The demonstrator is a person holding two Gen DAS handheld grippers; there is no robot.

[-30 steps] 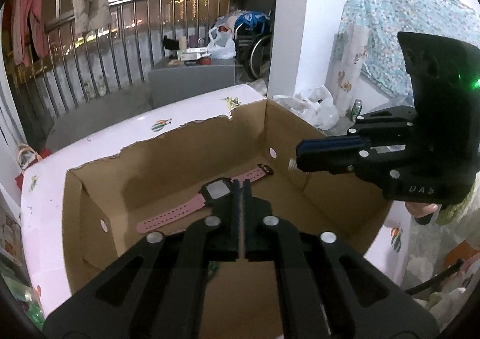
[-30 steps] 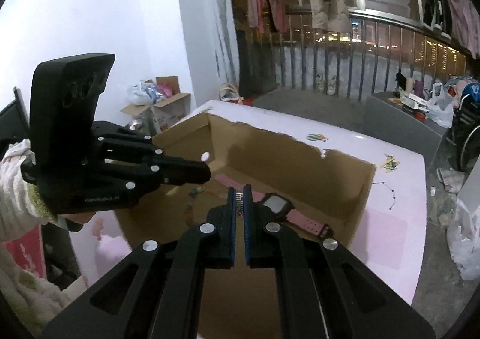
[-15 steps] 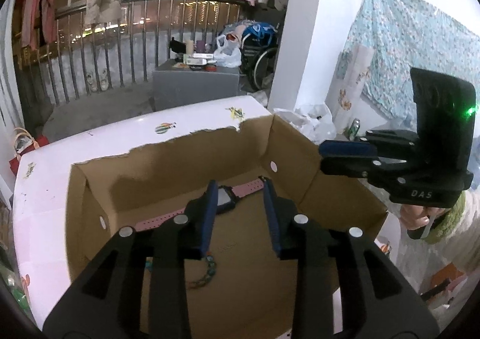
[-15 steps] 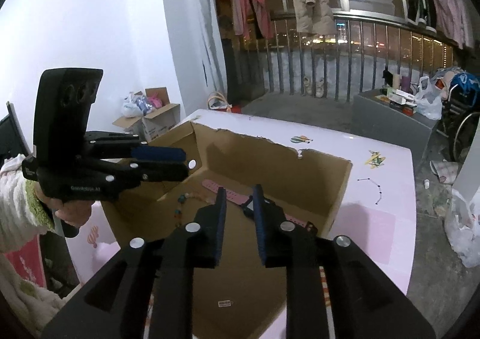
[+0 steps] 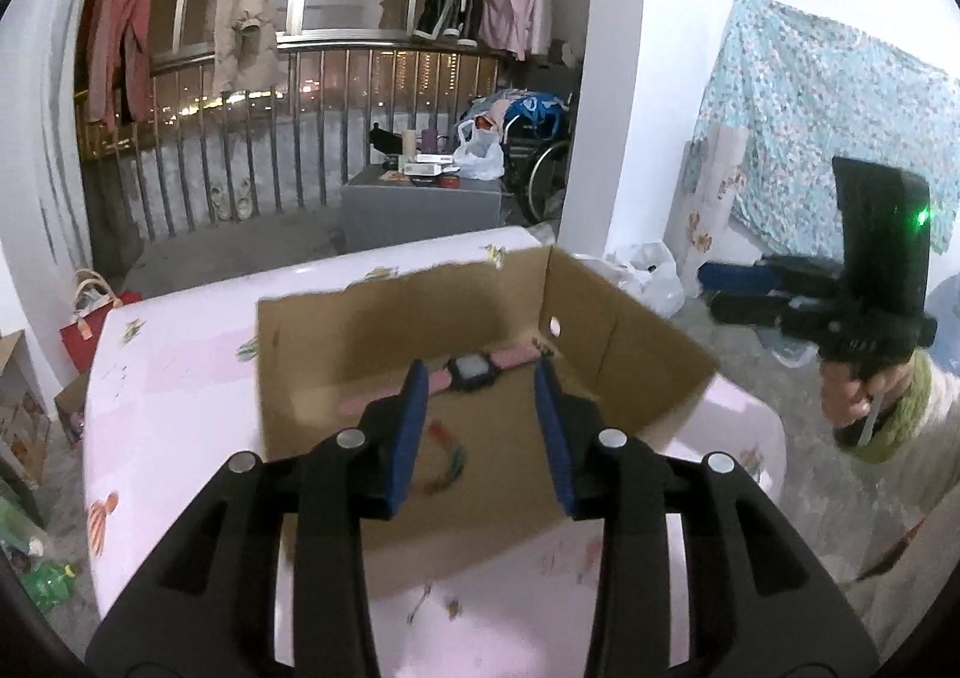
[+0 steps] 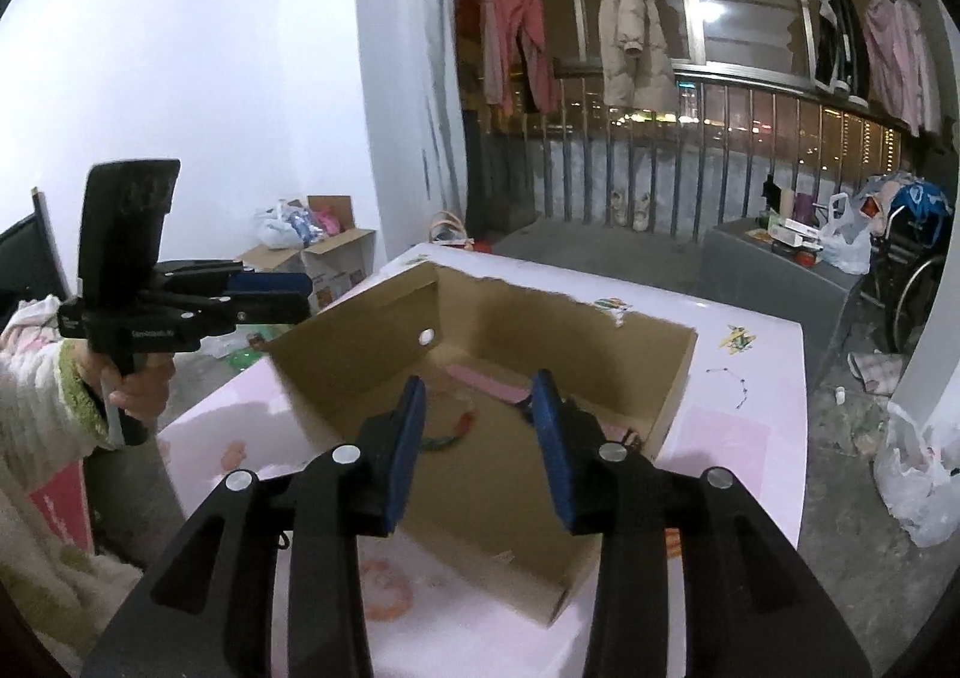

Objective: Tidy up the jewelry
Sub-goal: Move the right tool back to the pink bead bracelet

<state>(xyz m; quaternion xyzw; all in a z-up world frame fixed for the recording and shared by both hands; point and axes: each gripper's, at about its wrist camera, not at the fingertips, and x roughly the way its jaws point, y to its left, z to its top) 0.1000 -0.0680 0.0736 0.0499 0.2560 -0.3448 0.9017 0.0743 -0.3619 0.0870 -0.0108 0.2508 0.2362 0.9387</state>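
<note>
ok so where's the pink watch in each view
Left wrist view: the pink watch lies along the box's far wall, just above centre, framed by the jaws.
Right wrist view: only its strap shows, centre, partly behind the right pad.
Shared landmark: the round hole in the cardboard box wall.

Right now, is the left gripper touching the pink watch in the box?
Apart. In the left wrist view the left gripper, empty and with jaws opening, sits above the cardboard box, while the pink watch lies on its floor.
</note>
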